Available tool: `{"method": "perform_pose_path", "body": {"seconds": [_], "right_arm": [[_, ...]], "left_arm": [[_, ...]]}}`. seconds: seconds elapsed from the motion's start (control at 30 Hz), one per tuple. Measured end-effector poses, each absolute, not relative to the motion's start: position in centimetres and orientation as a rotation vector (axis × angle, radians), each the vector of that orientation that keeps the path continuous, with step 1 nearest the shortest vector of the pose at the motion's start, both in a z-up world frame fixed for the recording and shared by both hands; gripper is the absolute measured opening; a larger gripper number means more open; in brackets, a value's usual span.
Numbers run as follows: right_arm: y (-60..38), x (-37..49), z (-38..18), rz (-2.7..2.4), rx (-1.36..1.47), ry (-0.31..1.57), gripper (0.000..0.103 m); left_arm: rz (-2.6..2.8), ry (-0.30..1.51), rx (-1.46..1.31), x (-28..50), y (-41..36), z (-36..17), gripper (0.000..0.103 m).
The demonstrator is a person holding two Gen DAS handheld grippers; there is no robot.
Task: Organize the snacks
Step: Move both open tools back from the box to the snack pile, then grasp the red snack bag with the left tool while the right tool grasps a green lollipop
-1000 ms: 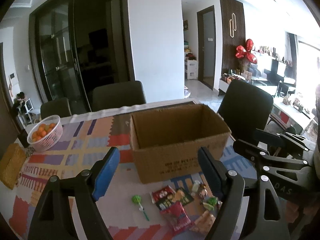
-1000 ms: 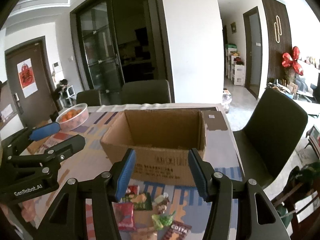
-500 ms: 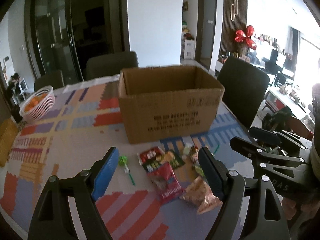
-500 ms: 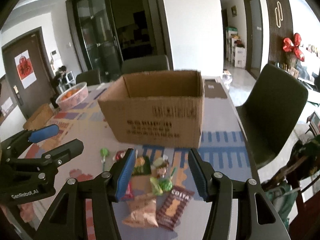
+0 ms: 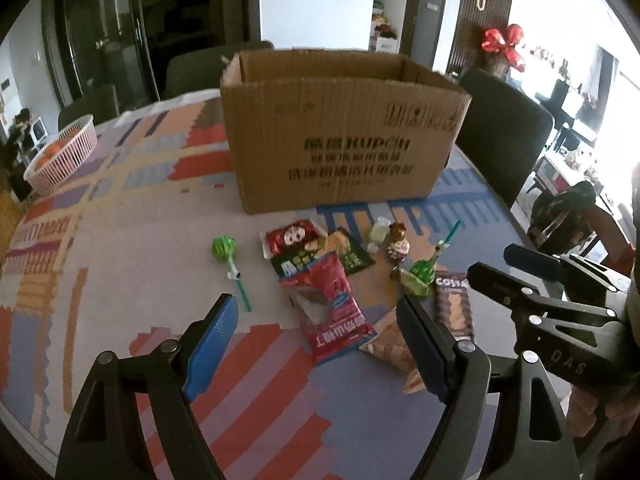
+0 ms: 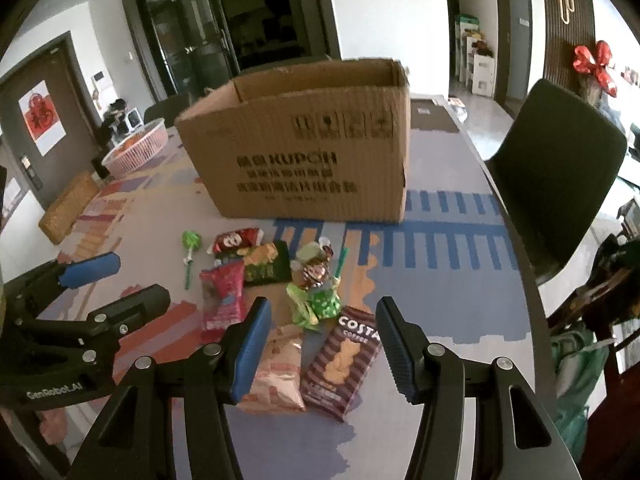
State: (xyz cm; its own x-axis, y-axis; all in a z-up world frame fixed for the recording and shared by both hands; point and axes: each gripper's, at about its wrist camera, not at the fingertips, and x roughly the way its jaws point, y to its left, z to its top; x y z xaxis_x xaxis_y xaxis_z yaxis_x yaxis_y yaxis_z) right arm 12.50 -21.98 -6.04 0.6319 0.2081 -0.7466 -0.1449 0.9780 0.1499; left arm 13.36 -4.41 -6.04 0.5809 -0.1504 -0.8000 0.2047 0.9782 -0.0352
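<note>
Both the left tool (image 5: pixel 316 330) and right tool (image 6: pixel 324 334) hover wide apart, gripping nothing, above the snacks (image 6: pixel 280 280) scattered on the table (image 6: pixel 440 320) just before the open cardboard box (image 6: pixel 308 160)

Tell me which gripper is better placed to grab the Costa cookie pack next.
Right. The right gripper is open with the Costa pack lying just ahead between its fingers. The left gripper, also open, faces the red packet instead; the Costa pack lies off to its right.

Left hand-held gripper (image 5: pixel 318 342) and right hand-held gripper (image 6: pixel 324 342) hover side by side, jaws spread wide.
</note>
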Motion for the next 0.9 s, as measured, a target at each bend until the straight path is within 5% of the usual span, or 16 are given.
{"method": "perform_pose_path", "body": {"seconds": [0.9], "right_arm": [[-21.5,17.4,-12.0,0.230,0.107,1.027,0.036]], "left_arm": [[-0.182,1.089,0.020,18.0,-4.8,-12.2,0.078]]}}
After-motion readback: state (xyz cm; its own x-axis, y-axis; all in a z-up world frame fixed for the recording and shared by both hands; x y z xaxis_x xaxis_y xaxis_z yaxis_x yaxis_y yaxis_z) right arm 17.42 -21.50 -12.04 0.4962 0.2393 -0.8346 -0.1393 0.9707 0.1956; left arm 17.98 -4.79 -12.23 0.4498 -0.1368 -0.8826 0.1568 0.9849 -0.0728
